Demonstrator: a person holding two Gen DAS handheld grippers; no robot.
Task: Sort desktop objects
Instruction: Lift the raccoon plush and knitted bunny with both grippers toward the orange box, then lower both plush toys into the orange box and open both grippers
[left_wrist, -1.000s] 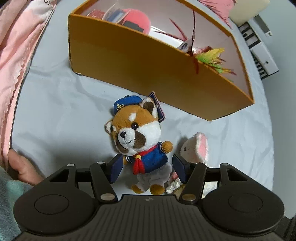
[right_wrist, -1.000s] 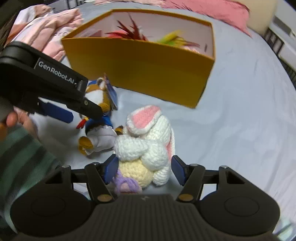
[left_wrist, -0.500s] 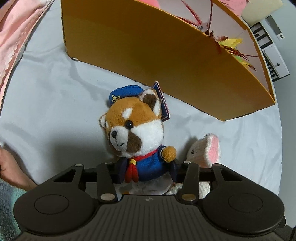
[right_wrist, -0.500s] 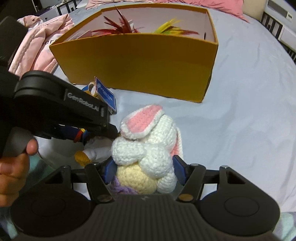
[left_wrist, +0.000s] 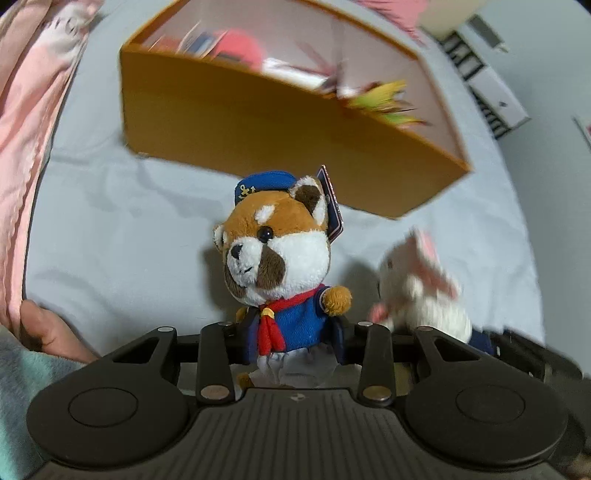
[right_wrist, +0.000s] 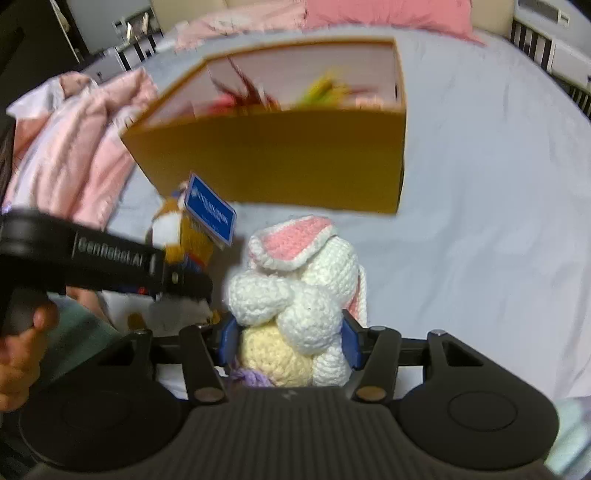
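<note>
My left gripper (left_wrist: 293, 341) is shut on the body of a red panda plush (left_wrist: 280, 254) in a blue sailor suit and cap, held upright above the sheet. My right gripper (right_wrist: 288, 343) is shut on a white crochet bunny (right_wrist: 299, 291) with pink ears and a yellow body, also lifted. The bunny shows blurred in the left wrist view (left_wrist: 424, 288); the panda and the left gripper's body show in the right wrist view (right_wrist: 177, 229). An orange box (left_wrist: 258, 125) stands just beyond both toys; it holds feathers and other items.
Everything sits on a pale grey bedsheet (right_wrist: 480, 221). Pink bedding (left_wrist: 22, 110) lies along the left. A pink pillow (right_wrist: 388, 14) lies behind the box. White furniture (left_wrist: 491, 92) stands at the far right. A hand (left_wrist: 48, 328) rests at lower left.
Both grippers closed on their toys, the left on the panda, the right on the bunny, and lifted them off the sheet. The box now appears farther away.
</note>
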